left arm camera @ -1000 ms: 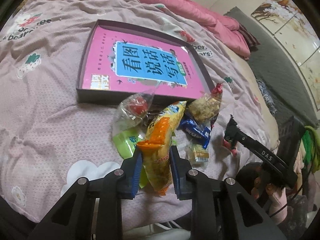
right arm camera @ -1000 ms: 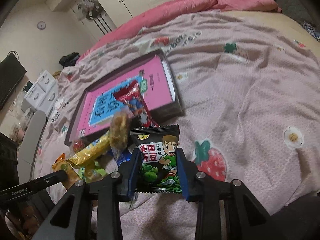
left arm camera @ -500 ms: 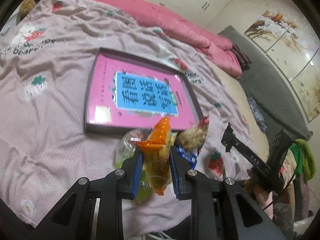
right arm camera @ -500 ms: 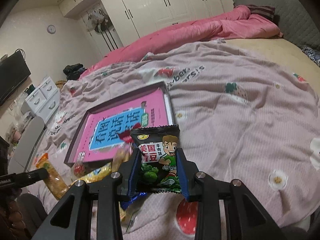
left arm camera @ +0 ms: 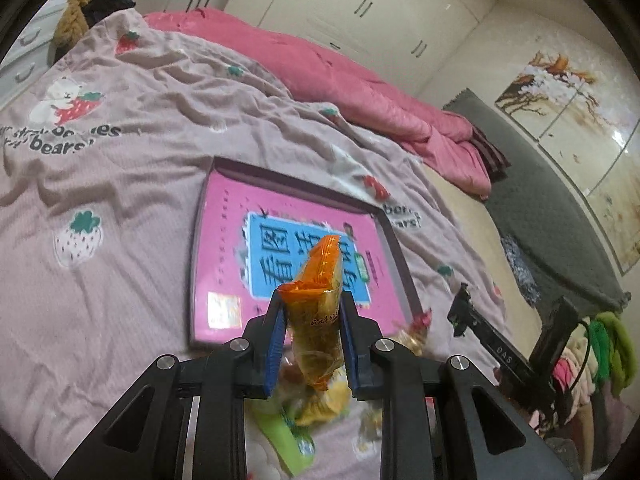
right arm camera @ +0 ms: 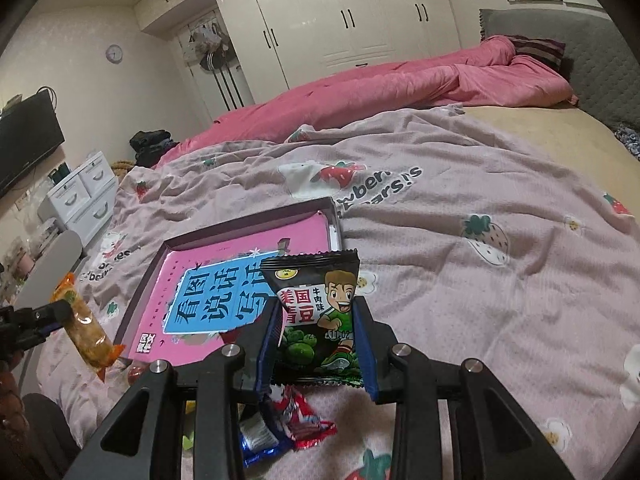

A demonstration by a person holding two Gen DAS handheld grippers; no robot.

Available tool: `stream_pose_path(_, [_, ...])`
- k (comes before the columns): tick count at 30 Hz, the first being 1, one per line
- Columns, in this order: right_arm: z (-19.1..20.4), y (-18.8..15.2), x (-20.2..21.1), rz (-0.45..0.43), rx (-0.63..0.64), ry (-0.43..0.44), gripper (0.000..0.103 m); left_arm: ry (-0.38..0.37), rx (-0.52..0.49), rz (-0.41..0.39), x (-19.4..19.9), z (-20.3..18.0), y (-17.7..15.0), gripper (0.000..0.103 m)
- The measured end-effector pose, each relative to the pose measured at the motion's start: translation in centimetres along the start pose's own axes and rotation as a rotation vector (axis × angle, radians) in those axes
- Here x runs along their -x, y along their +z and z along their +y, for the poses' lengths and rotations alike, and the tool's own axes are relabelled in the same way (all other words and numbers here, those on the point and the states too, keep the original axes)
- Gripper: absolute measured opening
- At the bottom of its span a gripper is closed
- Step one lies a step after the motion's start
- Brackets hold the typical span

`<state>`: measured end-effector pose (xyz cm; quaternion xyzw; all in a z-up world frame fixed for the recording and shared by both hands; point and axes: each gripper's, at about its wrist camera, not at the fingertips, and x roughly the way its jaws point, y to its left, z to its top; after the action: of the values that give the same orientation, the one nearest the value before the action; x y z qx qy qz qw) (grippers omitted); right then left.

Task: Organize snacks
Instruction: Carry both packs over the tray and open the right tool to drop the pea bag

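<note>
Left wrist: left claw (left arm camera: 311, 332) pinches crinkly orange packet (left arm camera: 320, 304); right claw (right arm camera: 316, 340) grips glossy, seemingly foil pouch (right arm camera: 320, 312).

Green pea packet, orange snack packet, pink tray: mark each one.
green pea packet (right arm camera: 320, 316), right wrist view, printed front.
orange snack packet (left arm camera: 316, 320), left wrist view, clear middle.
pink tray (left arm camera: 394, 248), left wrist view, right rim.

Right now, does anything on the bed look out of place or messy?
Yes. A loose heap of snack packets lies on the bedspread in front of the pink box, not in it. The box holds no snacks. Each pair of tongs holds one packet in the air: orange packet left, green-pea packet right.
</note>
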<state>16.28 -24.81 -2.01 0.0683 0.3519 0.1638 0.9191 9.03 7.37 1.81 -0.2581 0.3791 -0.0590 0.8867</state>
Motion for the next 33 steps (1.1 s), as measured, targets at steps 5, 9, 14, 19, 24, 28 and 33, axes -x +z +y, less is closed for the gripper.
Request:
stream_pose_path(5, [-0.1, 0.5, -1.2, 0.004, 0.004, -0.001, 0.035, 0.023, 0.015, -0.022, -1.4, 0.9, 1.1, 0.026])
stream_pose_path(9, [-0.1, 0.8, -1.9, 0.010, 0.010, 0.002, 0.035, 0.044, 0.025, -0.030, -2.5, 1.8, 1.8, 0.026])
stream_pose_path(14, [-0.2, 0.9, -2.8, 0.024, 0.015, 0.006, 0.035, 0.072, 0.022, -0.022, -4.0, 2.4, 1.8, 0.026])
stream_pose_path(19, [0.0, 0.8, -3.8, 0.050, 0.025, 0.008, 0.035, 0.092, 0.026, -0.002, -5.4, 3.2, 1.6, 0.026])
stream_pose_path(24, [0.2, 0.6, -4.8, 0.075, 0.033, 0.015, 0.035, 0.110, 0.026, 0.018, -6.3, 3.8, 1.3, 0.026])
stream_pose_path(28, [0.5, 0.4, -5.3, 0.087, 0.038, 0.027, 0.035, 0.123, 0.011, 0.025, -6.6, 3.7, 1.1, 0.026])
stream_pose_path(33, [0.4, 0.3, -5.8, 0.098, 0.024, 0.036, 0.035, 0.127, 0.002, 0.031, -6.9, 3.7, 1.0, 0.026])
